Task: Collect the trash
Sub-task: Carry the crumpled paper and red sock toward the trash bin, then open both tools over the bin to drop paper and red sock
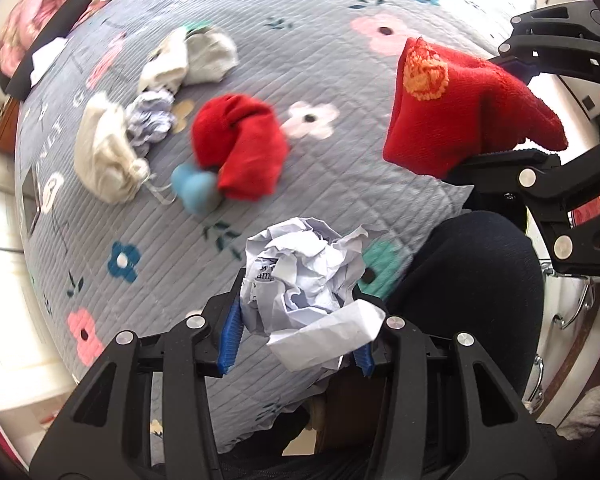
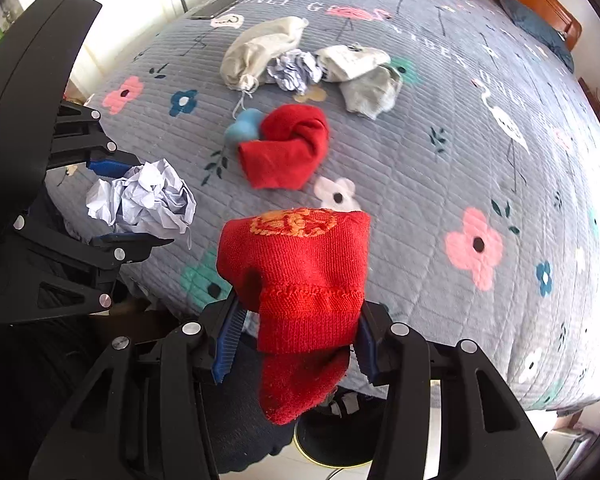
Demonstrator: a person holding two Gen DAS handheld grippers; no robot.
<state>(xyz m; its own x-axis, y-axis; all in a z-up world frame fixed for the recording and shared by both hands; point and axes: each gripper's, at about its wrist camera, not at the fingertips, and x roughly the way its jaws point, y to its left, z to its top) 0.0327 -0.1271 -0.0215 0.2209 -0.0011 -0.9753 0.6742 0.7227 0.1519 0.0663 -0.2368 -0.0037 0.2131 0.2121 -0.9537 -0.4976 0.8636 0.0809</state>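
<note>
While both tools hang over the near edge of the bed, the left gripper has its blue-padded fingers pressed against either side of a crumpled paper ball, lifted clear of the grey flowered quilt. Just to its right, the right gripper is clamped on a red sock, whose cuff end droops below the jaws while the folded top, stitched with an orange emblem, stands up between them. The held paper is white with a faint bluish cast, heavily creased, showing a scrap of printed text and a flat flap hanging forward. Farther up the quilt lie a second red sock touching a small blue ball, another crumpled paper between a cream drawstring pouch and pale socks.
</note>
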